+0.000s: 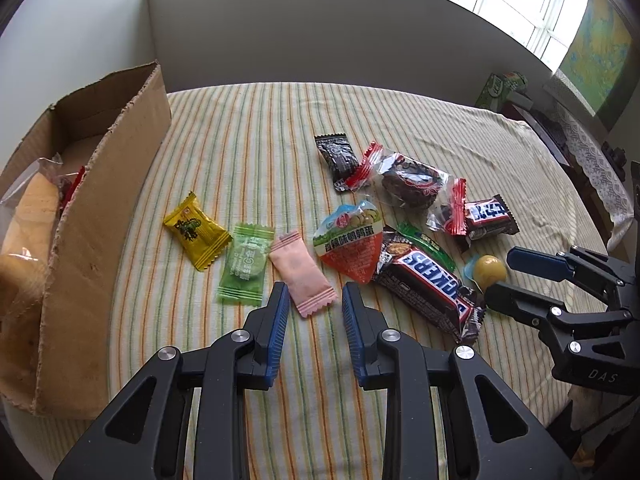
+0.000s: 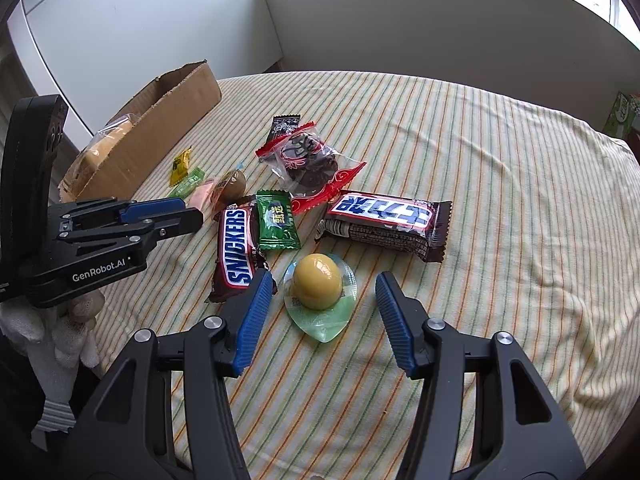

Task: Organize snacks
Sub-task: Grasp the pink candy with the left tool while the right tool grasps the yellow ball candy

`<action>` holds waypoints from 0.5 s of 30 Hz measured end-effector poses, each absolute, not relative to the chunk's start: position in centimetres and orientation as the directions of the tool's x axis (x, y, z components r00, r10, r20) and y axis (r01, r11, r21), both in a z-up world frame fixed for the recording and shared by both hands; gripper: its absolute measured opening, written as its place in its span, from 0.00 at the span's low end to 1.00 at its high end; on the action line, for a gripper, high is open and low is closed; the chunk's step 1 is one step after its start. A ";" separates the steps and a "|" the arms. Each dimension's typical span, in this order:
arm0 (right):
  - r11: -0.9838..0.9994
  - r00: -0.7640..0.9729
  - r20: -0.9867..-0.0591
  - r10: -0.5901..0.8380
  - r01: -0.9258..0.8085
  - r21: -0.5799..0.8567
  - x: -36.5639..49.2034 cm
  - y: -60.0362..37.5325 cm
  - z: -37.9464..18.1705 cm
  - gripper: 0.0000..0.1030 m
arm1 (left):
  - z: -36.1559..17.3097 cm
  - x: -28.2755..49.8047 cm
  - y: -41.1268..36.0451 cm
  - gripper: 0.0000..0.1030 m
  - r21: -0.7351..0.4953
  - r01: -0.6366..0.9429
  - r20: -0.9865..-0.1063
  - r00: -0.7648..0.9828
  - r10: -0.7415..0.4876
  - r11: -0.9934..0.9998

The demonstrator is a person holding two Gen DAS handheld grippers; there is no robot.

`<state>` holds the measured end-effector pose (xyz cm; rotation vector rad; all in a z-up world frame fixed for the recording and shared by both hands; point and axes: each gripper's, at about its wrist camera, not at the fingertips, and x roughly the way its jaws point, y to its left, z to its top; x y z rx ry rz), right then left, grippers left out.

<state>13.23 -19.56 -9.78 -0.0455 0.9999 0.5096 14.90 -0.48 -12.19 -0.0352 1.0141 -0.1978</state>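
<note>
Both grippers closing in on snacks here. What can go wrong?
1. The right gripper straddles the round yellow egg pack; it may squirt out sideways.
2. Its left finger overlaps the Snickers bar and may drag it.
3. The left gripper reaches only the pink sachet corner; a thin pinch may slip.

Cardboard box (image 1: 108,216): near end cut off by the left wrist frame edge, its bagged contents (image 1: 24,216) only partly seen. Green packet (image 1: 430,246) mostly hidden under the Snickers bar (image 1: 424,284). Green carton (image 2: 624,116) clipped at the right wrist frame edge, its print too small to read.
</note>
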 end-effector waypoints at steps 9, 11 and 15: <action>0.875 0.430 -0.816 0.387 -0.450 0.178 13.6 -18.9 -10.1 0.55 | -12.6 15.8 -0.2 0.33 -0.083 0.138 -0.842 0.521 -0.143 0.987; 0.872 0.428 -0.819 0.383 -0.460 0.167 13.7 -18.5 -10.1 0.55 | -12.7 16.0 -0.2 0.39 -0.079 0.132 -0.842 0.521 -0.137 0.988; 0.870 0.436 -0.826 0.358 -0.477 0.125 13.7 -17.9 -10.2 0.55 | -12.7 16.6 -0.3 0.39 -0.054 0.141 -0.841 0.527 -0.121 0.989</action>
